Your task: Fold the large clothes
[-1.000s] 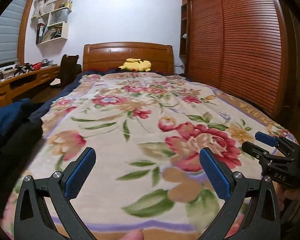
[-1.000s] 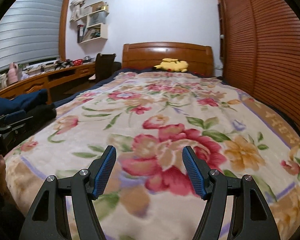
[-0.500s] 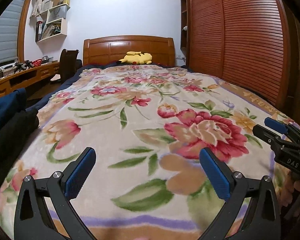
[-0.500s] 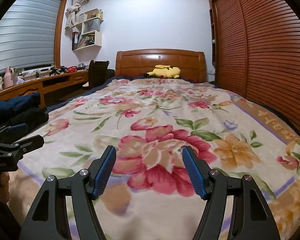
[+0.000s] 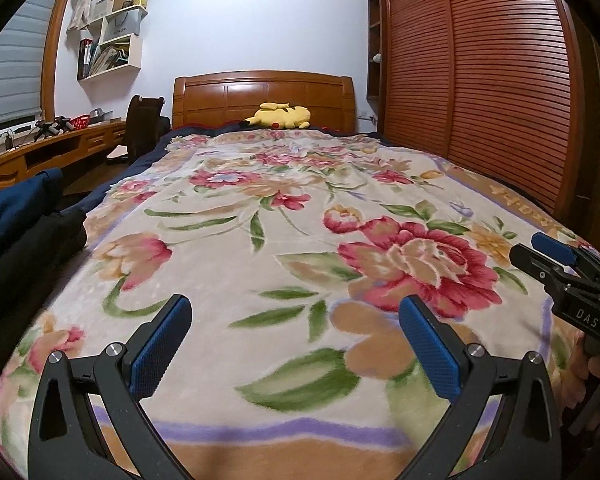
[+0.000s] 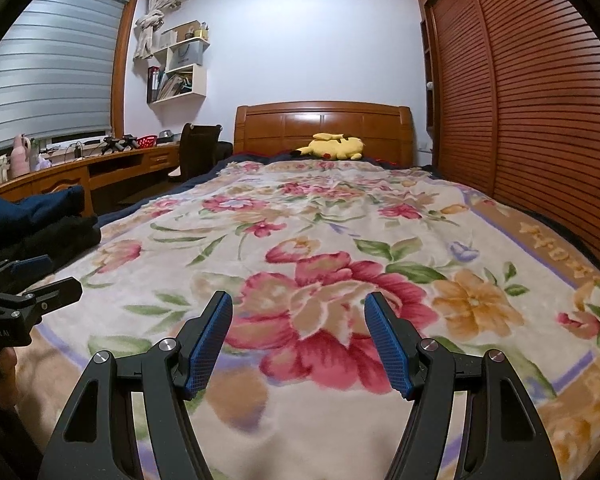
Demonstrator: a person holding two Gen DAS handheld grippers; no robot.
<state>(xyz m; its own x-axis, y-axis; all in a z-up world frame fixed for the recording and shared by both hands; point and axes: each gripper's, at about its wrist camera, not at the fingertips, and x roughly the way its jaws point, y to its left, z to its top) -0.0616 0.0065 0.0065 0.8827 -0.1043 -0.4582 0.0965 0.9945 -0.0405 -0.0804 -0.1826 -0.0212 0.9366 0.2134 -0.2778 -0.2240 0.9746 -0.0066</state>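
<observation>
At the left edge of the bed, beside the floral blanket, sits the clothing: a dark pile, a navy garment on top of a black garment, bunched up against the blanket's border. From the right wrist view the same navy piece and the black one show as soft, rounded lumps. Whether they are folded neatly or just heaped, I can't tell; only their near ends show, thick and rumpled, with no crisp edges on display.

So how far along? This fits two stories: clothes waiting to be spread on the blanket, or clothes folded and set aside. The blanket itself carries no garment, flat and bare right up to the yellow plush toy by the headboard.

Both grippers hover above the blanket's near end. The left gripper has its blue pads spread wide, nothing between them. The right gripper is likewise parted and empty-handed. Away from the blanket, a wooden desk runs along the window side, with louvred wardrobe doors opposite.
</observation>
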